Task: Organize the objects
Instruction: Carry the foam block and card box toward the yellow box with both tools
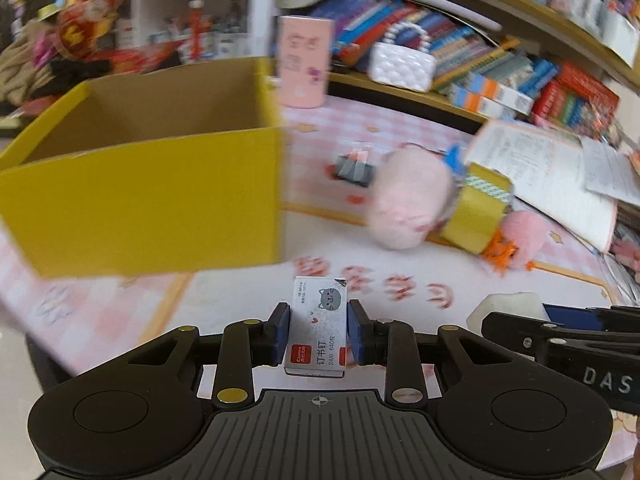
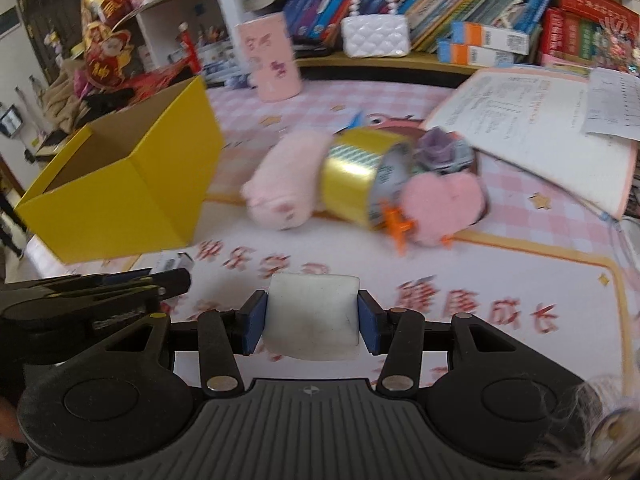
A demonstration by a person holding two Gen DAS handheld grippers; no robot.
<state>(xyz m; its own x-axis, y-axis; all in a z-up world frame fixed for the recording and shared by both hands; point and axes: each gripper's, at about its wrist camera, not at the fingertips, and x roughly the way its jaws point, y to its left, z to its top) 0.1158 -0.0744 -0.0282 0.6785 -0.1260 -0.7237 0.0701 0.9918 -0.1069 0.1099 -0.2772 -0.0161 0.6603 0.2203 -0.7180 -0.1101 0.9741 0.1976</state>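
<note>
My left gripper (image 1: 319, 330) is shut on a small white staples box (image 1: 318, 324) with a grey cat print, held above the desk mat, just right of and below the open yellow cardboard box (image 1: 148, 196). My right gripper (image 2: 313, 318) is shut on a white squishy block (image 2: 314, 314); the block also shows in the left wrist view (image 1: 506, 306). The yellow box (image 2: 120, 188) stands to its left. A pink plush (image 1: 408, 200), a gold tape roll (image 1: 476, 210) and a pink fluffy heart (image 2: 444, 204) lie on the mat beyond.
A black binder clip (image 1: 354, 168) lies behind the plush. A pink cup (image 2: 270, 60) and a white pearl-handled purse (image 2: 376, 34) stand at the back by shelves of books. An open workbook (image 2: 540, 120) lies at the right. An orange clip (image 2: 396, 222) sits by the tape.
</note>
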